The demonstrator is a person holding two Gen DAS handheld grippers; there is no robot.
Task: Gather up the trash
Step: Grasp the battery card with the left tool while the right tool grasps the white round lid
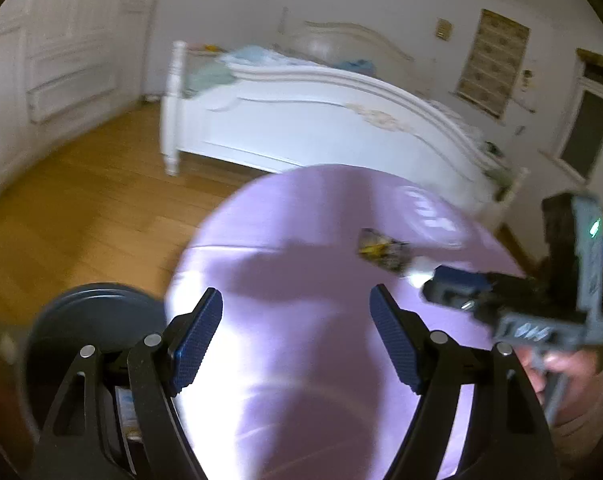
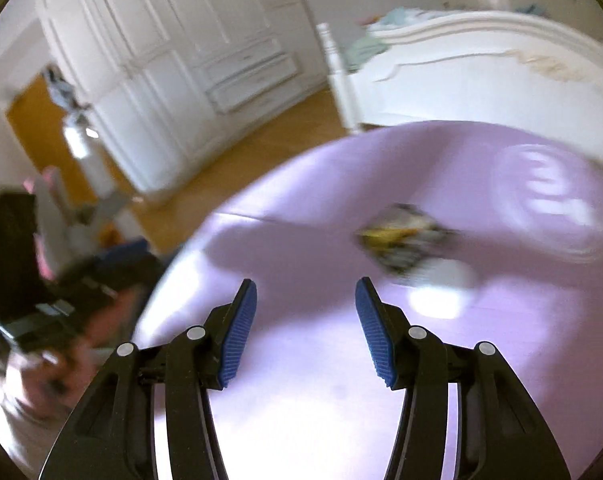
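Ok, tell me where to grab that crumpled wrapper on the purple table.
Pinch the crumpled wrapper across its raised, bunched middle, coming down from above with the open right gripper. It lies low on the purple table, so a side approach would likely just push it. Blur hides finer folds.

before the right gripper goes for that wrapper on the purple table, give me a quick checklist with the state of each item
1. Right gripper open and empty: ok, fingers spread, nothing between them.
2. Crumpled wrapper in reach ahead: ok, it lies on the purple table ahead and to the right of the fingers.
3. Path to the wrapper free: ok, only bare tabletop lies between.
4. Left gripper out of the way: ok, open, empty, off to the side.
5. Bin ready for the drop: cannot tell, a dark round object sits beside the table but it is blurred.
6. Sharp view for aiming: not ok, both views are motion-blurred.
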